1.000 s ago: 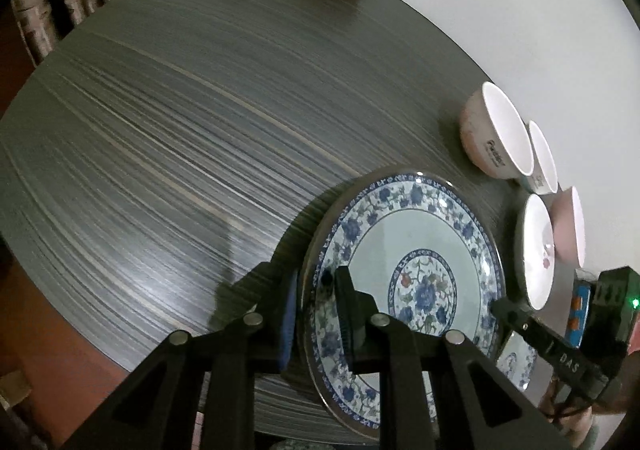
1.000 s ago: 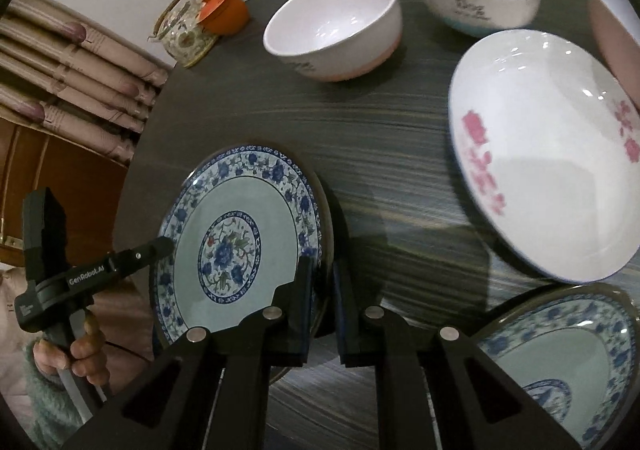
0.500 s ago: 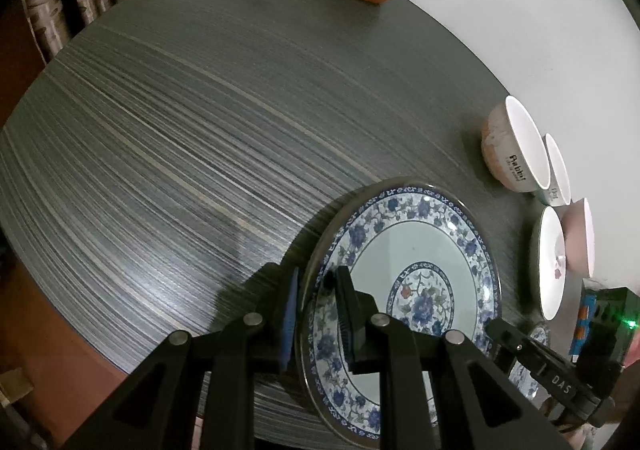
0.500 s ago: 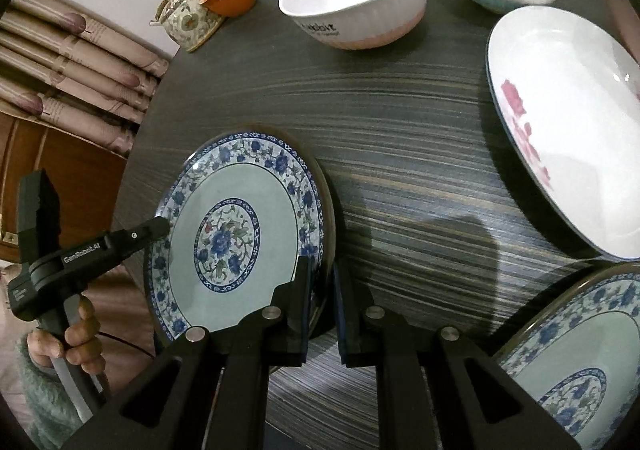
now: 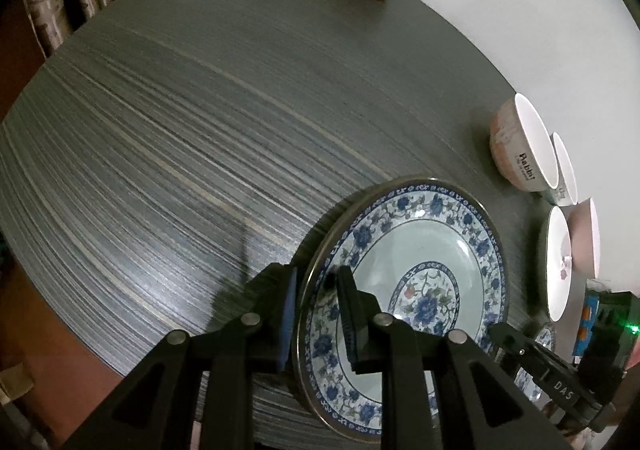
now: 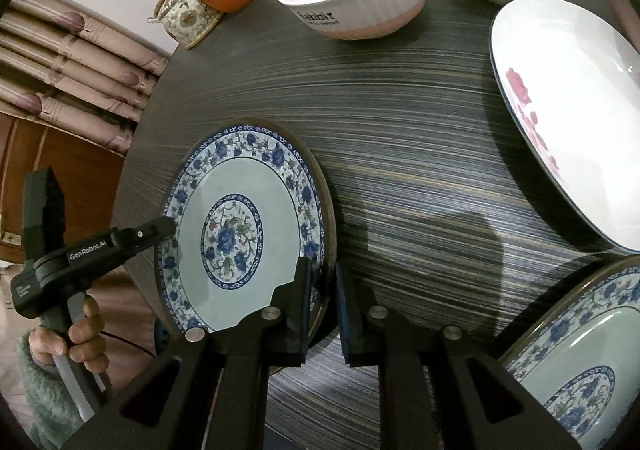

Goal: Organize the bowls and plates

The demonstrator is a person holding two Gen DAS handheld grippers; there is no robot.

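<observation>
Left tongs (image 5: 316, 302) point steeply down, jaws nearly closed, pads either side of a plate rim. Right tongs (image 6: 324, 298) also angled steeply down, jaws narrow, clamped on the opposite rim. Hand (image 6: 68, 342) in a fuzzy green sleeve (image 6: 36, 398) grips the left tongs' handle.

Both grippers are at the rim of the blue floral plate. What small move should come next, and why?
Probably lift the blue floral plate slightly, both hands together. The left gripper and right gripper each clamp its rim on opposite sides, so the grip looks ready, and a second blue floral plate lies nearby, a likely place to stack it.
</observation>
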